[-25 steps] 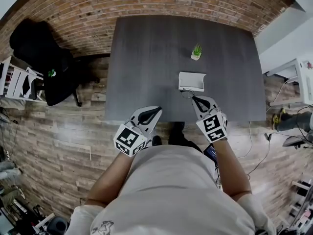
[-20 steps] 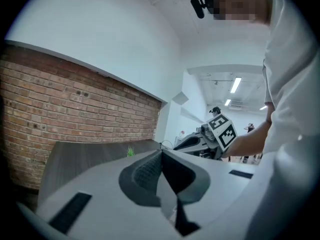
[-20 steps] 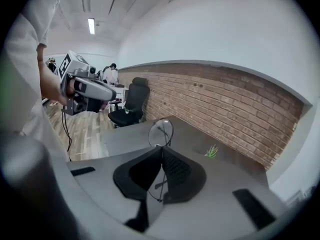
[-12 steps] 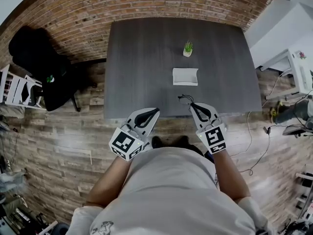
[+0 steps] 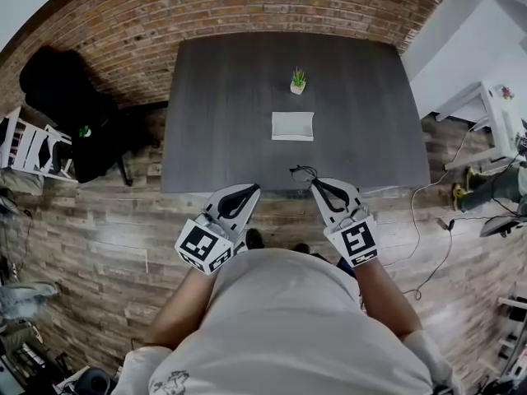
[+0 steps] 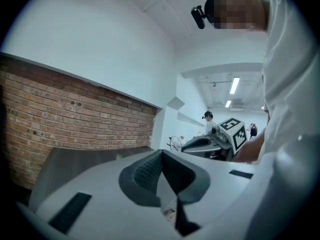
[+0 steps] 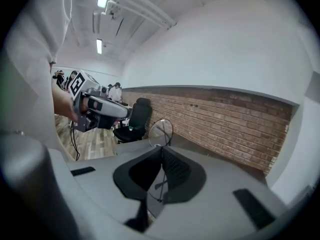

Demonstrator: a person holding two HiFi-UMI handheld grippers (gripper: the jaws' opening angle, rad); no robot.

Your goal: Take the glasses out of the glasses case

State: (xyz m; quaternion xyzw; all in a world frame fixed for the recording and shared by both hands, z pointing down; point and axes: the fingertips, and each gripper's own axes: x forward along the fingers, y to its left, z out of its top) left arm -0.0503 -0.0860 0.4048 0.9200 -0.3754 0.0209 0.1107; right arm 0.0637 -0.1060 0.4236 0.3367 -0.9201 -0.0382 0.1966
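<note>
While one person holds two white hand-held grippers side by side at the near edge of one dark grey rectangular table (image 5: 222,113), the right gripper (image 5: 314,183) has its jaws pressed together on one pair of thin wire-framed glasses (image 5: 301,171), which juts from its tips. Its own view shows a round lens (image 7: 160,132) upright just past the tips, where the head view gives only a dark wire loop. Near it, the left gripper (image 5: 254,189) has its jaws together with nothing between them. Only the head view shows one white rectangular glasses case (image 5: 293,126), ahead of the right gripper and well apart from it, with one small green potted plant (image 5: 297,81) beyond. One black office chair (image 5: 66,97) stands well off to the left gripper's left. The person's pale shirt (image 5: 288,327) covers the lower head view.
</note>
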